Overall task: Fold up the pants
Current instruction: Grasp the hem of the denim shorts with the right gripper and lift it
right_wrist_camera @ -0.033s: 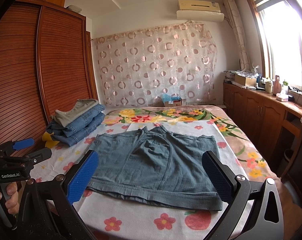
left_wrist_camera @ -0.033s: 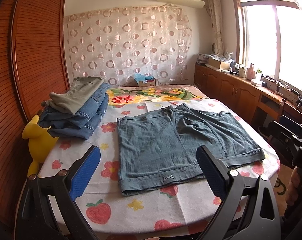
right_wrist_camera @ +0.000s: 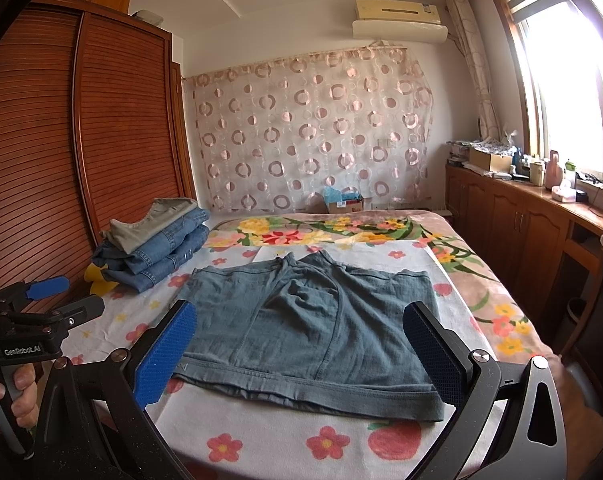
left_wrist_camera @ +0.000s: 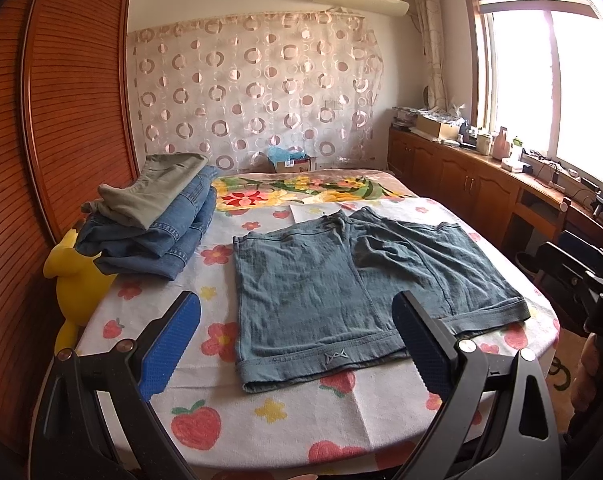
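We see the pants [left_wrist_camera: 357, 292], a pair of grey-blue shorts, spread flat in the middle of both frames on the bed [left_wrist_camera: 269, 416], which is covered by a white cloth printed with strawberries and flowers. In the left wrist view our left gripper [left_wrist_camera: 297, 344] fills the bottom of the frame, its blue pads wide apart and grasping nothing; the right pad overlaps the hem of the shorts in the picture, though we cannot tell if it touches. In the right wrist view our right gripper [right_wrist_camera: 301, 348] is likewise released at the bottom of the frame, with the near hem of the shorts between its pads. A stack of folded clothes [left_wrist_camera: 157, 216] lies at mid left, well apart from the shorts, with a yellow plush toy [left_wrist_camera: 75, 280] just beside it.
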Tool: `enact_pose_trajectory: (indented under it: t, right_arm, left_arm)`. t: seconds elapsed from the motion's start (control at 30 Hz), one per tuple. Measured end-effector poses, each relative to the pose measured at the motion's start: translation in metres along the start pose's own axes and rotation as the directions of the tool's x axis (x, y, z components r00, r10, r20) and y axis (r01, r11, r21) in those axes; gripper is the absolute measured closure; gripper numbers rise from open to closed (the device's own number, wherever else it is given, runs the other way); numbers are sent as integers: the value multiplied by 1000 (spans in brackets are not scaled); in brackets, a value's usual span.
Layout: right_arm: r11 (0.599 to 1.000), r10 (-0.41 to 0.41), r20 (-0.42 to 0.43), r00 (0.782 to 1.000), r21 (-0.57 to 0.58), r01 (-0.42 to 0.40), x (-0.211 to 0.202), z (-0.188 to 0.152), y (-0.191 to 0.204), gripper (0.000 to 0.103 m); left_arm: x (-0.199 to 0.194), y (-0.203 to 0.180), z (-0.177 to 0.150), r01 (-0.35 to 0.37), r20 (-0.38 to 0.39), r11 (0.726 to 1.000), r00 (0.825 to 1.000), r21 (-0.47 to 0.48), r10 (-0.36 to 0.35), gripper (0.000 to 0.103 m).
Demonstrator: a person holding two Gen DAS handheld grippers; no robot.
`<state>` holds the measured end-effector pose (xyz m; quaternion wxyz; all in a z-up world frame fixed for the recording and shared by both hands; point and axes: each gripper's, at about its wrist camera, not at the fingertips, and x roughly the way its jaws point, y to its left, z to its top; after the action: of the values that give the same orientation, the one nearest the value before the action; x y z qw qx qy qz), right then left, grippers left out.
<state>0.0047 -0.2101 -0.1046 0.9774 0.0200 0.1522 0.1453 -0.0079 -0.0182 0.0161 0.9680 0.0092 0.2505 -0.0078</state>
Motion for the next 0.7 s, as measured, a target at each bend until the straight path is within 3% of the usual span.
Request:
enact_pose_trajectory:
  t: [0.5, 0.7]
  right_arm:
    - [999, -35, 5, 999, -15, 35, 15, 8, -25, 1]
    - [998, -49, -27, 998, -37, 48, 27, 4, -29, 7]
  left_arm:
    - [53, 2, 4, 86, -94, 996, 992, 13, -84, 6]
    - [66, -2, 6, 114, -111, 992, 988, 48, -108, 6]
